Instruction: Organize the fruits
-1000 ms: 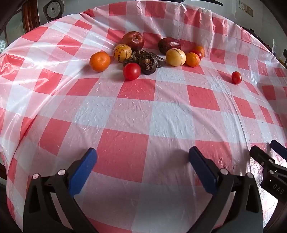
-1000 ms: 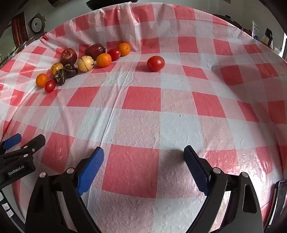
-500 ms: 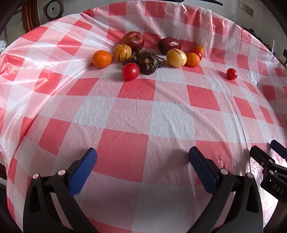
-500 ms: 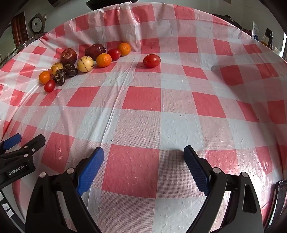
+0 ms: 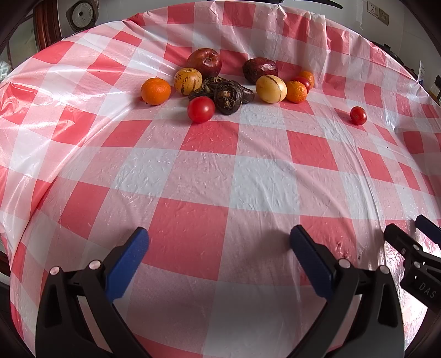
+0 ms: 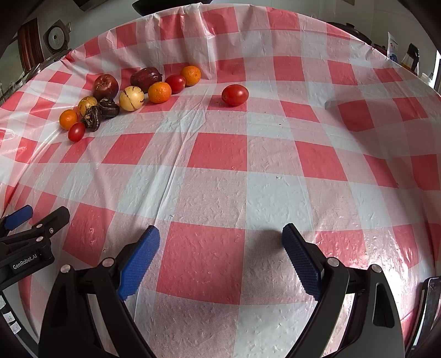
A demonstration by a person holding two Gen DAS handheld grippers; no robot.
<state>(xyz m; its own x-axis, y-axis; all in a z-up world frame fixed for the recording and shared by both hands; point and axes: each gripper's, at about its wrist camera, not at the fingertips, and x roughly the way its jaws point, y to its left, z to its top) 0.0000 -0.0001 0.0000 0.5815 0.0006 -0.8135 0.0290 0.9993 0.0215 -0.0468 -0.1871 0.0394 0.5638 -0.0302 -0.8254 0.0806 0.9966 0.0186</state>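
2 grippers, left (image 5: 219,242) and right (image 6: 220,239), hover with jaws apart and empty over the near cloth (image 6: 209,176). Most fruit sits clustered at the far left, while 1 tomato (image 6: 234,94) lies alone to its right, well apart. Round fruit on slick, wrinkled plastic rolls easily: an off-centre pinch could squirt the tomato away, or nudge neighbours out of the cluster.

Red-and-white checked plastic tablecloth (image 5: 209,170) fills most of both views, wrinkled, glossy. Round grey appliance (image 5: 82,12) upper left, beside dark wooden frame (image 5: 48,26). Wall socket (image 5: 379,14) upper right of left view. Bottles (image 6: 410,56) upper right of right view.
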